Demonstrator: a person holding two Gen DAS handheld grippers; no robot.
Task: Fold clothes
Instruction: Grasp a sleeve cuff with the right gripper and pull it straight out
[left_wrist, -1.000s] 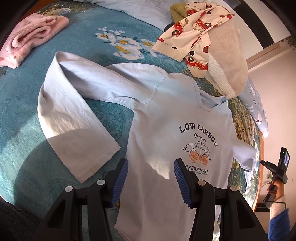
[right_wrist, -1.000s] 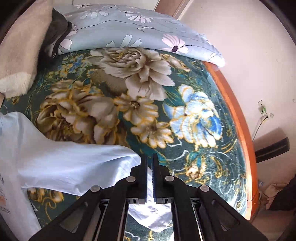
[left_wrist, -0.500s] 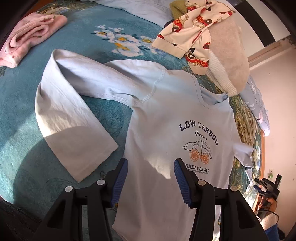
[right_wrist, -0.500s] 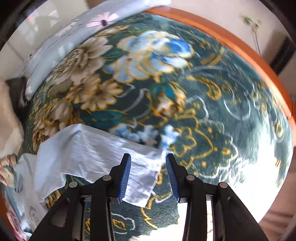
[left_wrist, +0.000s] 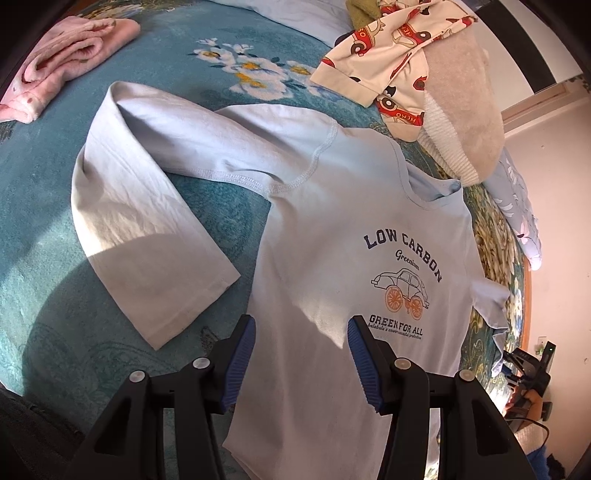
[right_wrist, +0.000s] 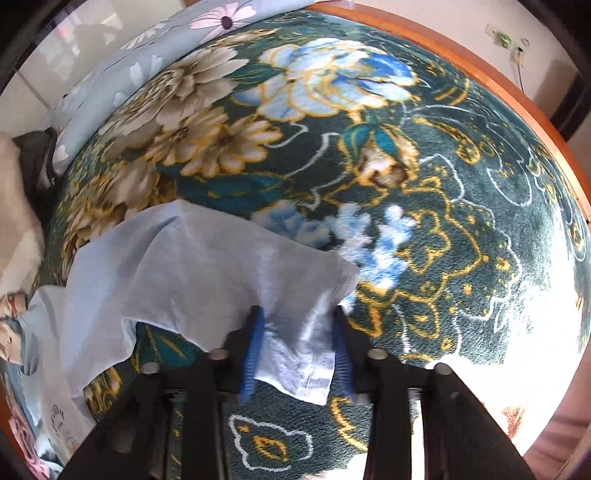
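A light blue long-sleeved shirt (left_wrist: 332, 229) printed "LOW CARBON" lies face up on the bed. Its one sleeve (left_wrist: 147, 229) is bent back on the teal blanket. My left gripper (left_wrist: 301, 354) is open above the shirt's lower body, holding nothing. In the right wrist view the other sleeve (right_wrist: 207, 269) lies on the floral blanket, and its cuff end sits between the blue pads of my open right gripper (right_wrist: 297, 350). The pads stand apart on either side of the cuff.
A pink folded garment (left_wrist: 62, 62) lies at the far left. A pile with car-print pyjamas (left_wrist: 391, 48) and a beige knit (left_wrist: 461, 110) sits beyond the shirt's collar. A pale floral pillow (right_wrist: 122, 77) and the bed's wooden edge (right_wrist: 517, 96) bound the right side.
My right gripper opened from shut, swung over the blanket and now has the sleeve cuff between its pads. The left gripper stayed open and drifted slightly over the shirt.
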